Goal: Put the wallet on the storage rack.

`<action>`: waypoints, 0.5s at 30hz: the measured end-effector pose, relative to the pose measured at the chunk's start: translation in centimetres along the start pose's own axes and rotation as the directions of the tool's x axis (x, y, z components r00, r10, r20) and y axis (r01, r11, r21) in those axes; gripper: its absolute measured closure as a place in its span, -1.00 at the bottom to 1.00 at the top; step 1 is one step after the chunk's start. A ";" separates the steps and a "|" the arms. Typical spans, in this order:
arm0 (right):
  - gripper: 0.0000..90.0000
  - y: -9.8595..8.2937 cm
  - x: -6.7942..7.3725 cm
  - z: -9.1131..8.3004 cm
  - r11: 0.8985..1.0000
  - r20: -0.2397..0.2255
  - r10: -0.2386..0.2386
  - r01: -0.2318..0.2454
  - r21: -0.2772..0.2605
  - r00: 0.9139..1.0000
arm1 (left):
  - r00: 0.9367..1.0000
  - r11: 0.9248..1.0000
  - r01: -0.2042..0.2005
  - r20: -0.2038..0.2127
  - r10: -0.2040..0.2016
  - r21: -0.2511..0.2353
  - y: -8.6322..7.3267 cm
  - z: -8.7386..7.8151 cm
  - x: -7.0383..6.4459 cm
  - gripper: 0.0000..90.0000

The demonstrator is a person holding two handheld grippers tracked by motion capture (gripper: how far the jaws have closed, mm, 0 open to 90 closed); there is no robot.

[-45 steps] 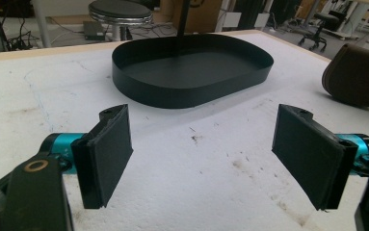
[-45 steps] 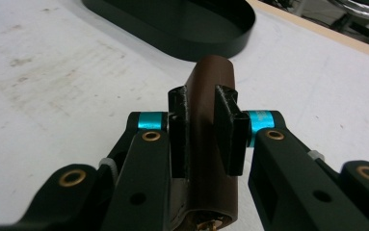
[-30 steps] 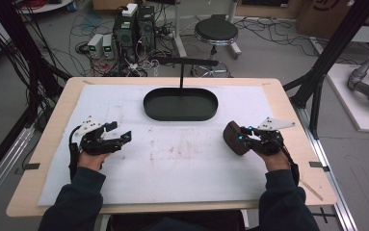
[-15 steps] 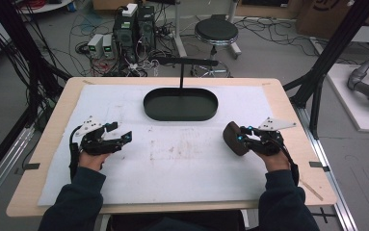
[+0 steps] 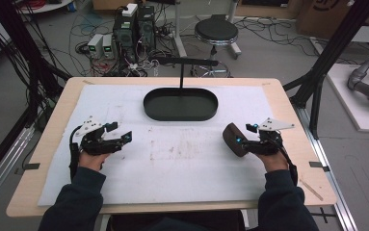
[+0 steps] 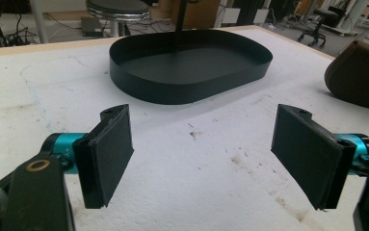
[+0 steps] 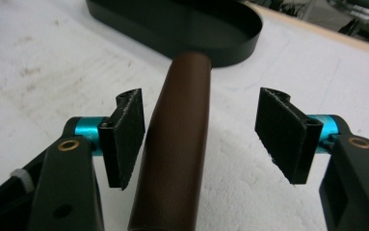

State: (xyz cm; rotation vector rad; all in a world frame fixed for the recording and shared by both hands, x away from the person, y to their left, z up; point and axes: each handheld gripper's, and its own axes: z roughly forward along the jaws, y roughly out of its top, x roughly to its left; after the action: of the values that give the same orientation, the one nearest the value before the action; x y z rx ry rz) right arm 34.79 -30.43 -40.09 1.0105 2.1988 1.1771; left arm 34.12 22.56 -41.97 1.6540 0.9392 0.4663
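Right gripper view: the right gripper (image 7: 199, 139) has its two black jaws spread apart, with a brown case (image 7: 175, 144) standing on edge between them. The case's rounded, smooth brown side touches or nearly touches the pad on the left of this view, while a clear gap separates it from the other pad. It rests on the white mat (image 7: 37, 62) and is not clamped.

Left gripper view: the left gripper (image 6: 201, 154) also has its jaws wide apart, with nothing between them but stained white mat. Ahead of it sits a black oval tray (image 6: 191, 84) with a low wall, and a thin black post rises from inside the tray. The brown case appears at the right edge of this view.

High view: a person in dark sleeves sits at the near edge of a wooden table (image 5: 288, 101), holding one gripper in each hand. Both grippers lie low over the mat, well apart, at the left and right of the table, with their jaws turned inward toward the middle. The brown case is at the tip of the right gripper, right of centre on the mat. The black tray is at the far middle of the mat, apart from both grippers. Beyond the table are a round stool (image 5: 216, 31), cables and electronic boxes on the floor.
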 end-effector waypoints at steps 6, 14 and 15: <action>-0.42 -0.1 0.6 0.8 0.998 -0.021 -0.021 0.022 0.052 1.000 | 1.000 1.000 -0.001 -0.003 0.001 0.000 0.0 0.0 0.0 -0.51; -0.38 -0.4 0.9 1.7 0.990 -0.008 -0.035 0.036 0.137 0.999 | 1.000 1.000 -0.001 -0.003 0.001 -0.001 0.0 0.0 0.0 -0.51; -0.32 -0.5 0.9 1.8 0.989 -0.009 -0.033 0.034 0.144 0.999 | 1.000 1.000 -0.001 -0.004 0.001 0.001 0.0 0.0 0.0 -0.51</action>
State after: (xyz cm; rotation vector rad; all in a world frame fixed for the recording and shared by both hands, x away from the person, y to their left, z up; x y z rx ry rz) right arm 35.26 -29.01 -41.49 1.0236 2.3245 1.0201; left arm 34.12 22.58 -41.99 1.6549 0.9418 0.4705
